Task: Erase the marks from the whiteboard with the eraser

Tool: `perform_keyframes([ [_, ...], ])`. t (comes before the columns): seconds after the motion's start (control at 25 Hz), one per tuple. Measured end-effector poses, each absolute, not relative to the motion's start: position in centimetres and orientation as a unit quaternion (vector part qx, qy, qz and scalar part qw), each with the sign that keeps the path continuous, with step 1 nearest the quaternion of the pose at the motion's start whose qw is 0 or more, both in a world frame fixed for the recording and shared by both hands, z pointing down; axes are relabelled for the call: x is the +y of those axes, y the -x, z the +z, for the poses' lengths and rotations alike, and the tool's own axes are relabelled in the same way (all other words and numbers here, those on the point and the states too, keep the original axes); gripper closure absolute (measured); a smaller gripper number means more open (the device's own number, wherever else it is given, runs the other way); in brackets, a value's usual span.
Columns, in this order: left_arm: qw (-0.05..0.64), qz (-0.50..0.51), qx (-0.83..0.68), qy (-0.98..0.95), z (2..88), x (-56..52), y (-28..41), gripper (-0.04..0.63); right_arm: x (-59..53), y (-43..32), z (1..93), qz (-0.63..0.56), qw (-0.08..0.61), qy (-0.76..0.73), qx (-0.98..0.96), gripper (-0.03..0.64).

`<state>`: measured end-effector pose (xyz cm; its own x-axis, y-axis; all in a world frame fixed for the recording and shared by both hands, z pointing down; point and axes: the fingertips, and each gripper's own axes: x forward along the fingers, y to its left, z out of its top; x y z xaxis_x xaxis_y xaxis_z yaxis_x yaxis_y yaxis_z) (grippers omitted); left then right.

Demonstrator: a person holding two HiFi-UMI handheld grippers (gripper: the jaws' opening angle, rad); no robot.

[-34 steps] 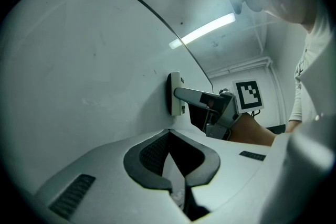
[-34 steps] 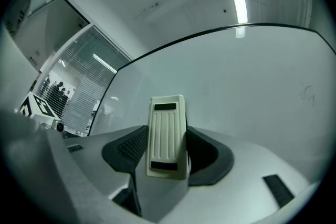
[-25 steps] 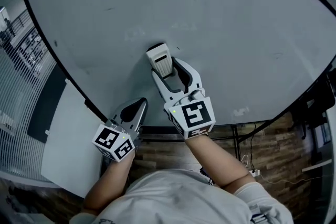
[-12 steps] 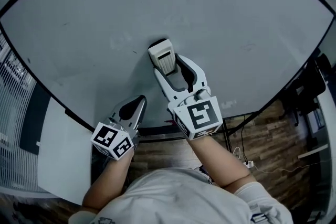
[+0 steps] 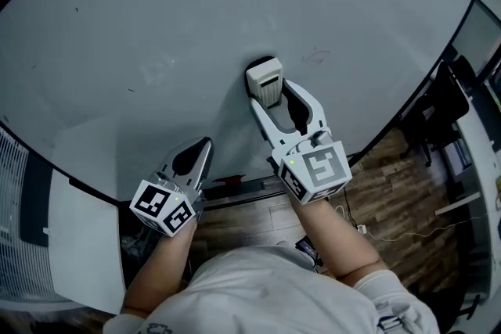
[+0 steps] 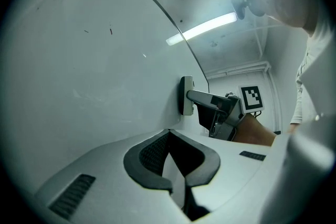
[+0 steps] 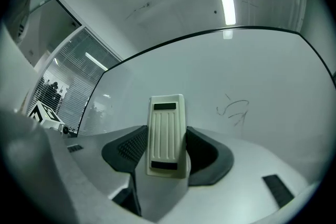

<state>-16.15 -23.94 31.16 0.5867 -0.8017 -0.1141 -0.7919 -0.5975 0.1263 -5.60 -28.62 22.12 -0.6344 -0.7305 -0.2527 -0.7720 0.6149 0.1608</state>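
Tho faint overhead, right gripper view shows scribble [image 7: 233,108].

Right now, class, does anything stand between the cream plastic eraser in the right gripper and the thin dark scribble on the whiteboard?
Nothing visible: only bare whiteboard lies between the cream plastic eraser and the dark scribble to its right.

Whiteboard [image 5: 235,4] cut off at head view's top and left. Eraser [image 5: 264,82] wiping face hidden against whiteboard. Faint smudges [image 5: 156,68] too pale to read. Scribble [image 7: 233,108] illegible in right gripper view.
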Motion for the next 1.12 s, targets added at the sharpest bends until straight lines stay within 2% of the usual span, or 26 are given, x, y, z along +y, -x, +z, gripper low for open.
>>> perform_keyframes([
  [0.2,0.031,-0.088,-0.453,-0.886,31.0,-23.7,16.4,0.588,-28.6,5.4,22.0,0.118,0.078,0.415,0.899,0.385],
  [0.44,0.034,-0.085,-0.474,-0.876,31.1,-21.6,20.8,0.588,-27.4,5.9,22.7,0.126,0.073,0.420,0.896,0.385],
  [0.8,0.078,-0.061,-0.482,-0.871,36.3,-17.0,28.0,0.588,-21.5,13.2,28.6,0.092,0.060,0.381,0.918,0.385],
  [1.12,0.066,-0.066,-0.492,-0.865,36.0,-12.4,28.4,0.588,-15.8,14.6,32.0,0.061,0.031,0.317,0.946,0.385],
])
